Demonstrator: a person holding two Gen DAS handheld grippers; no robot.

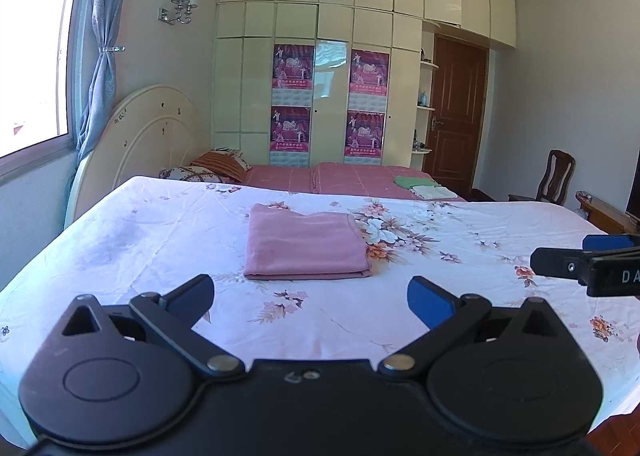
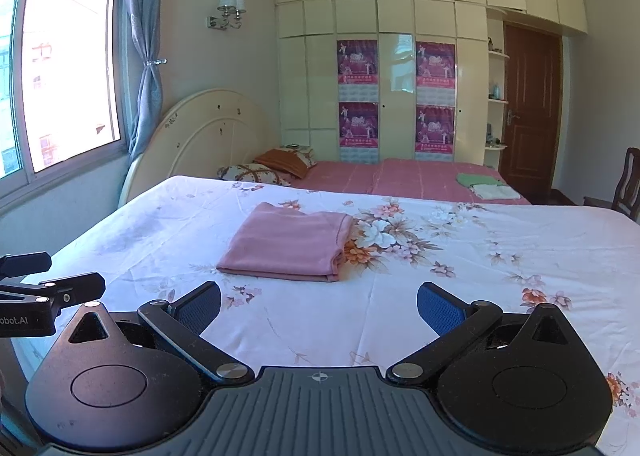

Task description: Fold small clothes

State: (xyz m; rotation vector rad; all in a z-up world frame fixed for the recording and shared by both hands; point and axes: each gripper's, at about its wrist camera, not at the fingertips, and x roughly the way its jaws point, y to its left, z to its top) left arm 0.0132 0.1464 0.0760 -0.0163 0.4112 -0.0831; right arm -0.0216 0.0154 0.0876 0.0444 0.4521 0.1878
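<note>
A pink garment [image 1: 306, 243] lies folded into a neat rectangle on the white floral bedsheet [image 1: 160, 240]; it shows in the right wrist view too [image 2: 286, 244]. My left gripper [image 1: 310, 298] hovers open just short of its near edge, nothing between the blue pads. My right gripper [image 2: 319, 306] is also open and empty, held a little before the garment's near edge. The right gripper's fingers [image 1: 560, 264] enter the left wrist view from the right. The left gripper's fingers [image 2: 60, 288] show at the left edge of the right wrist view.
Beyond the floral sheet lies a pink cover [image 1: 352, 175] with a small stack of folded green and white clothes [image 1: 420, 185] and pillows [image 1: 216, 167] by the headboard. A wardrobe, door and wooden chair [image 1: 554, 175] stand behind. A window is on the left.
</note>
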